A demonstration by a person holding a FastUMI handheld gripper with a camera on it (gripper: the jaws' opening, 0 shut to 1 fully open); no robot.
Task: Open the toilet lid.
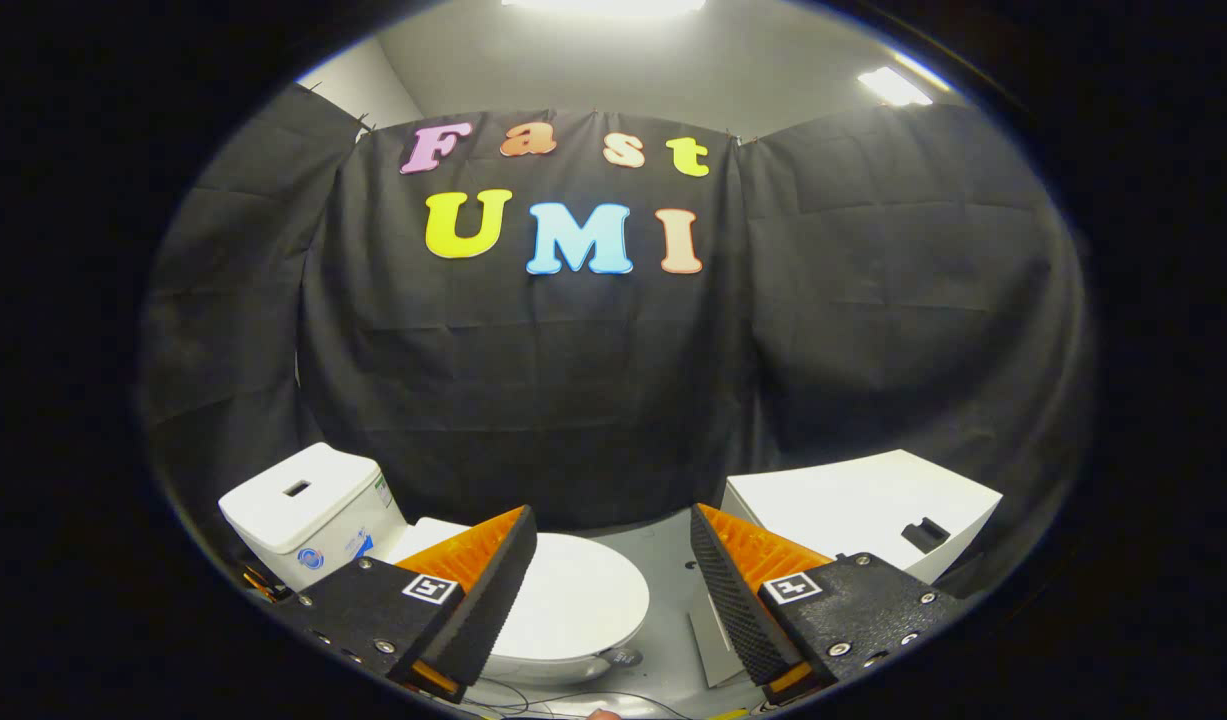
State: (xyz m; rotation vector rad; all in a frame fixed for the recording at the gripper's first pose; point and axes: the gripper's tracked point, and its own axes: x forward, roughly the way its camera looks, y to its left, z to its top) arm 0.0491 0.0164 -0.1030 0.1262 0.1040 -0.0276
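A white toilet stands low in the gripper view, beyond and a little left of my fingers. Its oval lid [578, 600] lies flat and closed on the bowl, partly hidden behind my left finger. The white tank [308, 510] sits behind it to the left, with a dark slot on its top. My gripper [613, 590] is open, held above and in front of the toilet, with nothing between its fingers. The lid's near rim shows just past the left fingertip.
A white box-like cabinet [858, 515] with a dark handle recess stands to the right of the toilet, beyond my right finger. Grey floor [668, 640] runs between the two. Thin cables lie on the floor near the toilet's base. Black cloth walls close the booth behind.
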